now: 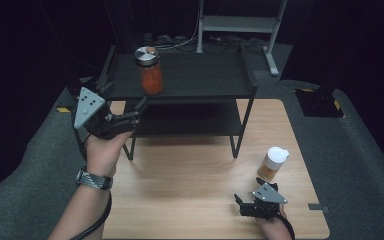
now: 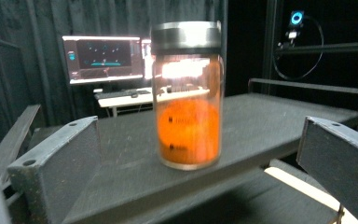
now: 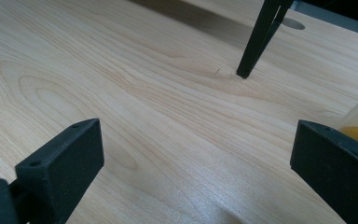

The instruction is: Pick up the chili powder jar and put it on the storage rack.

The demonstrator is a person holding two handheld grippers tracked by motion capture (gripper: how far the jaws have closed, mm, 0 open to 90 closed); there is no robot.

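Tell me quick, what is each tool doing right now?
Left tool: open, empty, facing the orange-filled jar on the black shelf.
Right tool: open, empty, over the wooden table.

Metal wristwatch, apparently; black jaws.

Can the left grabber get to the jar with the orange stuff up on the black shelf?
Probably yes. The left gripper is open and pointed at the orange jar, with nothing between them on the shelf.
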